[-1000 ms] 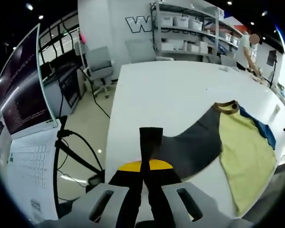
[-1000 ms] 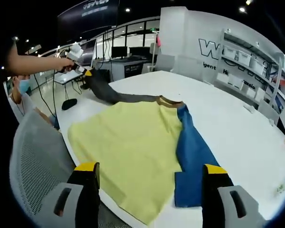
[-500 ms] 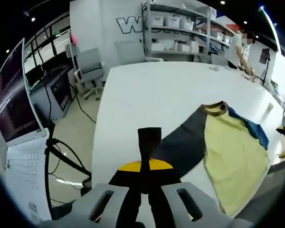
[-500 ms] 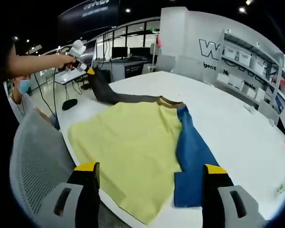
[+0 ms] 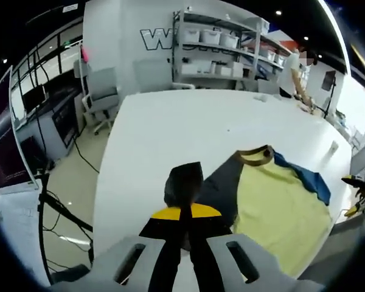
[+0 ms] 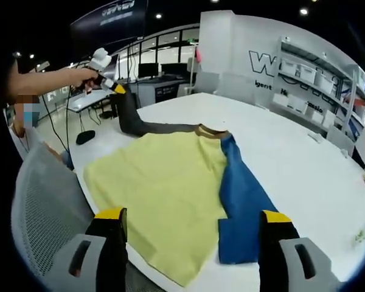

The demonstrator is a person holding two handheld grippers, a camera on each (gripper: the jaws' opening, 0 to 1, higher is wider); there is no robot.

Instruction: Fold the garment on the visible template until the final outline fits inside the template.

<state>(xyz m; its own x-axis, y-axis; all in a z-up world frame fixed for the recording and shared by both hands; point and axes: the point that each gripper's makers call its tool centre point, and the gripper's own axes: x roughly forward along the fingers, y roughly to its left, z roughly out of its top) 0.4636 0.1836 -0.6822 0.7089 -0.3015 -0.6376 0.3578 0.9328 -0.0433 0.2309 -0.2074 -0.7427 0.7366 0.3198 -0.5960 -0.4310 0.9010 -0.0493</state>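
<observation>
Counter (image 5: 170,121): white, carrying the garment.
Garment (image 6: 170,182): yellow body, blue sleeve flat.
Left gripper (image 5: 182,210): pinching the lifted dark sleeve (image 5: 184,182).
Right gripper (image 6: 191,234): spread, holding nothing.

Dark sleeve (image 5: 184,182) higher, more folded.

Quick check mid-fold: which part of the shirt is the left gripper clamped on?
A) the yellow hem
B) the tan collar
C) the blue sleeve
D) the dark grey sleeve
D: the left gripper is shut on the dark grey sleeve, lifting it off the white table beside the yellow body.
</observation>
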